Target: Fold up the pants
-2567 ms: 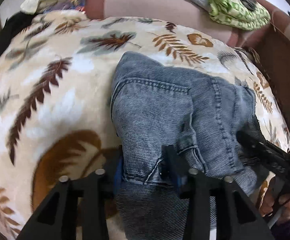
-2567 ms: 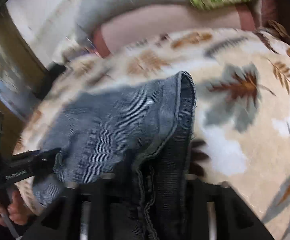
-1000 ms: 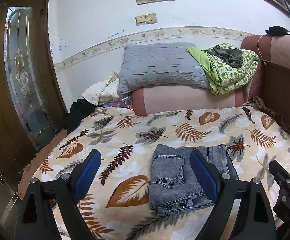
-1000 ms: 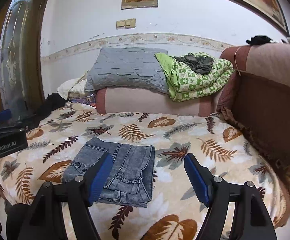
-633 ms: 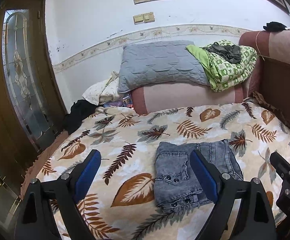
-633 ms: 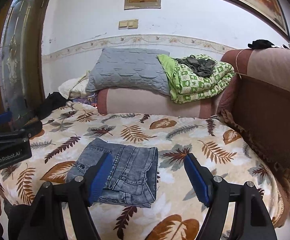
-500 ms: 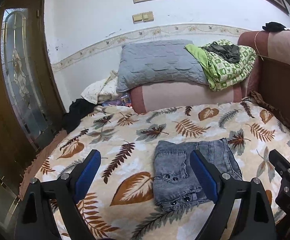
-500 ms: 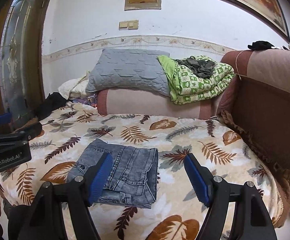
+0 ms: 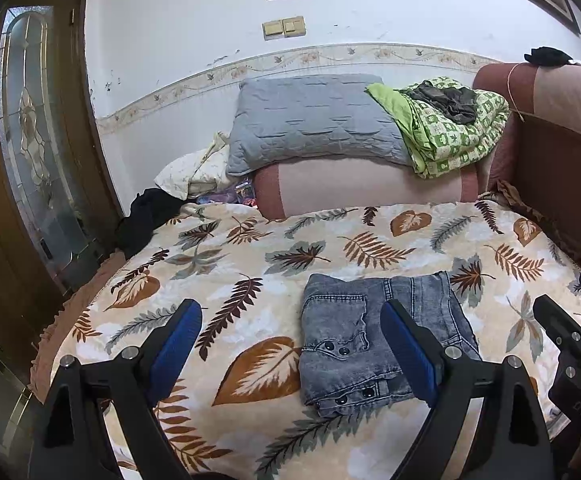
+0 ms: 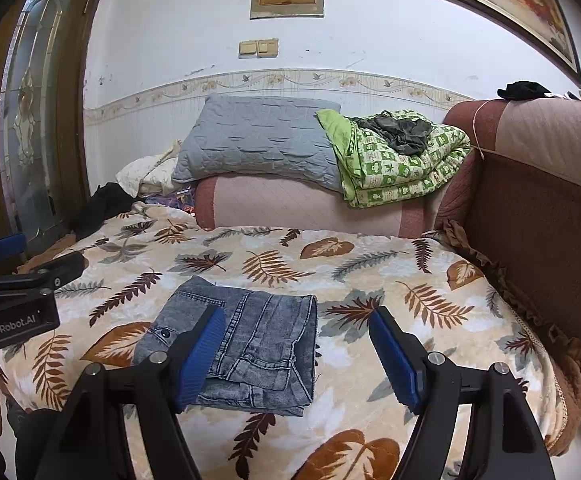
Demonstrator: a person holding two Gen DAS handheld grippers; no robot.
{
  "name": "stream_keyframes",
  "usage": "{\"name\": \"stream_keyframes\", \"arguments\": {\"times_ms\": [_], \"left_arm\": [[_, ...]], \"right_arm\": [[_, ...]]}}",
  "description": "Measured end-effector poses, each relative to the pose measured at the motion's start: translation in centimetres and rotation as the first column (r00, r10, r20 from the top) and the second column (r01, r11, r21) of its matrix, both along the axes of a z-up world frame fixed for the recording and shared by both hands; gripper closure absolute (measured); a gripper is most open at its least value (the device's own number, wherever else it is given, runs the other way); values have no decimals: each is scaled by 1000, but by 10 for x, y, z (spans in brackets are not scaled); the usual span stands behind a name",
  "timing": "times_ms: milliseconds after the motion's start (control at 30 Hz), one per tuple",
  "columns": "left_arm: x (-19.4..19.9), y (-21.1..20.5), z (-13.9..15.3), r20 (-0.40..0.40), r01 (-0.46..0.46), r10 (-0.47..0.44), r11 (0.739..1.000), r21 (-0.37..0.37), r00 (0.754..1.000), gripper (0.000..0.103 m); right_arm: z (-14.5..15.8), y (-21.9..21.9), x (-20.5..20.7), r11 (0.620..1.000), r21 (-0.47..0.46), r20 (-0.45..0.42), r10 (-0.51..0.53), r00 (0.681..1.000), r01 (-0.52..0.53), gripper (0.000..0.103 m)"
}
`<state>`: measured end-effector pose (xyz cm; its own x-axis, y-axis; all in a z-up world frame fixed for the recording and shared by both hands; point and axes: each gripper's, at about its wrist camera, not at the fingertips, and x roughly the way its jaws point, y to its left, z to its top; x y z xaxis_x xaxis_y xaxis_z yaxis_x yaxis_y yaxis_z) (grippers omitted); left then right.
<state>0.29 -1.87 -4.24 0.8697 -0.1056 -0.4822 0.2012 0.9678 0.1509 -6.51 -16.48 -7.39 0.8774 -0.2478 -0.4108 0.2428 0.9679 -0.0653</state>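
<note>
Both the left gripper (image 9: 290, 344) and right gripper (image 10: 296, 354) are gaping wide and empty, each finger partly hiding the folded pants (image 10: 258, 340) lying on the leaf-print blanket (image 10: 410, 320).

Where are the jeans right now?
The folded jeans lie on the leafy blanket, near its front edge, in front of the grey pillow.

Black left claw (image 9: 290, 344), blue ribbed pads (image 9: 176, 340), silver screws, right claw (image 10: 296, 354) alike, white GenRobot.AI lettering

Grey-blue pants (image 9: 378, 332) on cream leaf-print blanket (image 9: 250, 264).
</note>
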Motion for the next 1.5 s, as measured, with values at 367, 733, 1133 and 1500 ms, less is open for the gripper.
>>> {"name": "stream_keyframes", "arguments": {"times_ms": [367,733,1133,1500], "left_arm": [[2,6,-3,-6,-22,22,1000,-3,1000,12],[5,10,-6,-18,-16,16,1000,-8,1000,12],[7,10,-8,-43,-8,8,1000,-17,999,12],[10,12,-13,-76,1,-4,999,-34,997,12]], "right_arm": [[1,2,3,1000,4,-7,2,1000,-2,25],[-1,11,6,1000,-10,-13,22,1000,-22,25],[-2,10,7,1000,-4,-21,13,1000,-14,25],[-4,10,12,1000,1,-64,-1,998,1,25]]}}
